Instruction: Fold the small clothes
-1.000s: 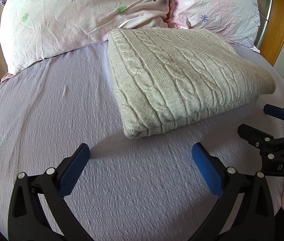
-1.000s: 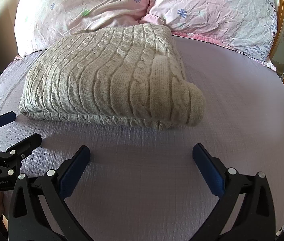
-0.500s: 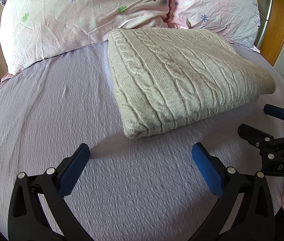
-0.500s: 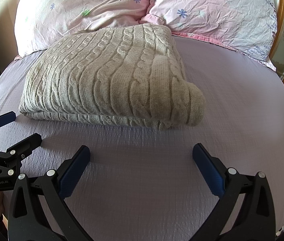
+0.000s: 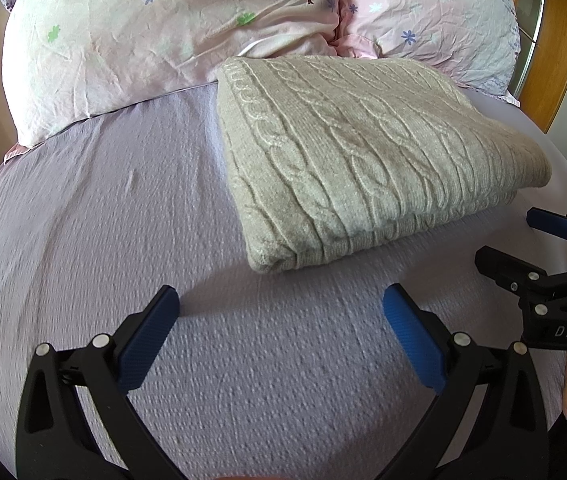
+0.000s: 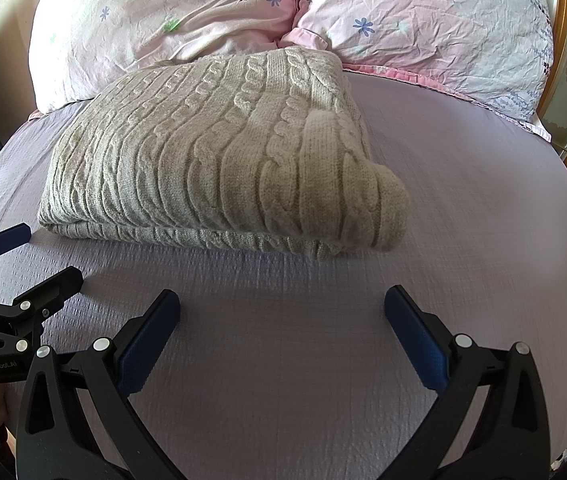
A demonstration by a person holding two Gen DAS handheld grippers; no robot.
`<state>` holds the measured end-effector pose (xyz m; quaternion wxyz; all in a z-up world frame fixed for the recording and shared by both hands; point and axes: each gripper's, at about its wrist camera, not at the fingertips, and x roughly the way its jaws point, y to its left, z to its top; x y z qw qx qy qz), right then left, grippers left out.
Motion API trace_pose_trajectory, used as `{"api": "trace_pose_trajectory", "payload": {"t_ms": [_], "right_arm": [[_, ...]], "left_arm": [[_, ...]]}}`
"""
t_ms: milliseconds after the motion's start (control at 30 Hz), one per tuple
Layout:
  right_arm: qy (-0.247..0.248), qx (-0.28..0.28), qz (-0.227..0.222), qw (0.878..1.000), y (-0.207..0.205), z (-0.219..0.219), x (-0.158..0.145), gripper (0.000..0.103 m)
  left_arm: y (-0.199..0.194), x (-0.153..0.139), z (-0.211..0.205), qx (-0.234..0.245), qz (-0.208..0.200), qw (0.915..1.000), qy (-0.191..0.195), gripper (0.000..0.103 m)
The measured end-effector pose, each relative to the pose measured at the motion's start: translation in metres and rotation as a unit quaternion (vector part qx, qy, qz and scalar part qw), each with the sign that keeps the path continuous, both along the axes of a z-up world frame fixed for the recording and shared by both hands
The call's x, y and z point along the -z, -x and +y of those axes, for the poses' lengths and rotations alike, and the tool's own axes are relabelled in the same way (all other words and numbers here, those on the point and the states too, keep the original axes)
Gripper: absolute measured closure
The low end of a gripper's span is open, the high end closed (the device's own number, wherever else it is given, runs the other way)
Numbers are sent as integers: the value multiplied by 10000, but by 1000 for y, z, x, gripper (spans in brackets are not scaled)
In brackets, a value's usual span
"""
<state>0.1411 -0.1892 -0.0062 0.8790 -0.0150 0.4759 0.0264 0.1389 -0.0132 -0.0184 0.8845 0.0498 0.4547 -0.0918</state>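
A beige cable-knit sweater (image 5: 359, 160) lies folded in a thick rectangle on the lilac bed sheet (image 5: 103, 220), its far edge against the pillows. It also shows in the right wrist view (image 6: 219, 160). My left gripper (image 5: 279, 320) is open and empty, just short of the sweater's near left corner. My right gripper (image 6: 281, 320) is open and empty, a little in front of the sweater's near right corner. Each gripper shows in the other's view: the right gripper (image 5: 515, 236) at the right edge, the left gripper (image 6: 39, 252) at the left edge.
Two pink floral pillows (image 5: 155, 36) (image 6: 435, 20) stand along the head of the bed behind the sweater. A wooden bed frame (image 5: 551, 48) rises at the far right. Bare lilac sheet (image 6: 463, 200) lies left and right of the sweater.
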Motion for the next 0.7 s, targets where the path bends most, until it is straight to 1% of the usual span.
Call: {"api": "trace_pose_trajectory", "payload": {"t_ms": [700], "right_arm": [[-1,0,-2,10000,0,-1,0,1]], "left_arm": [[0,0,0,-5,-2,10000,-1,2]]}}
